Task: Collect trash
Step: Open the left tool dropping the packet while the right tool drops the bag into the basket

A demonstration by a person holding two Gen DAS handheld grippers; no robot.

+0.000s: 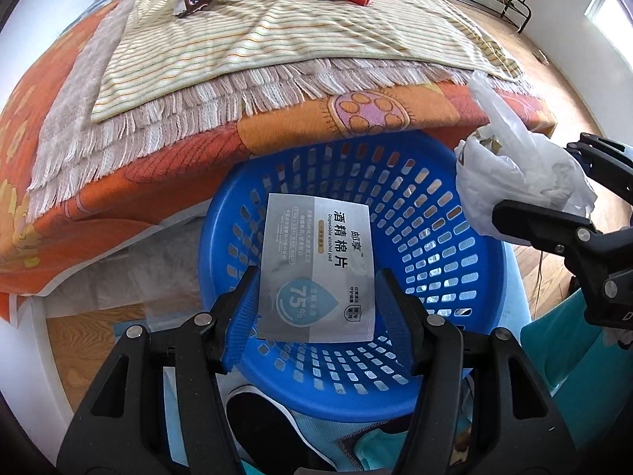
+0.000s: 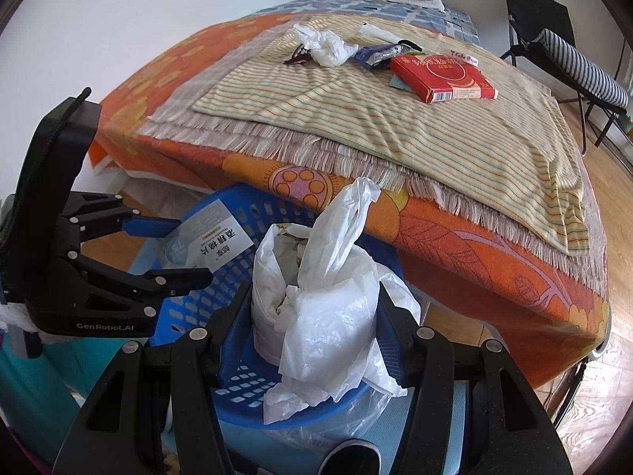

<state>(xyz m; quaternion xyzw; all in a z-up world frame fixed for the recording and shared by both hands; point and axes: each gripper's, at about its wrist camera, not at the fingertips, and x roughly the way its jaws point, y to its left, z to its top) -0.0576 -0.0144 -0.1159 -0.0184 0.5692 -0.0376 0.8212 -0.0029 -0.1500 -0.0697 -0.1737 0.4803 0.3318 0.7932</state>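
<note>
my left gripper (image 1: 316,277) clamps alcohol pad packet (image 1: 316,267) flat between blue pads, packet hanging over blue basket (image 1: 455,356). my right gripper (image 2: 316,316) pinches crumpled white plastic bag (image 2: 320,301) above same basket's rim. more trash on striped towel (image 2: 395,126) beyond: red box (image 2: 443,79), wrappers.

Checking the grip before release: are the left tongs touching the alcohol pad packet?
Touching. The left wrist view shows both pads of the left tongs pressing the alcohol pad packet's side edges.
</note>
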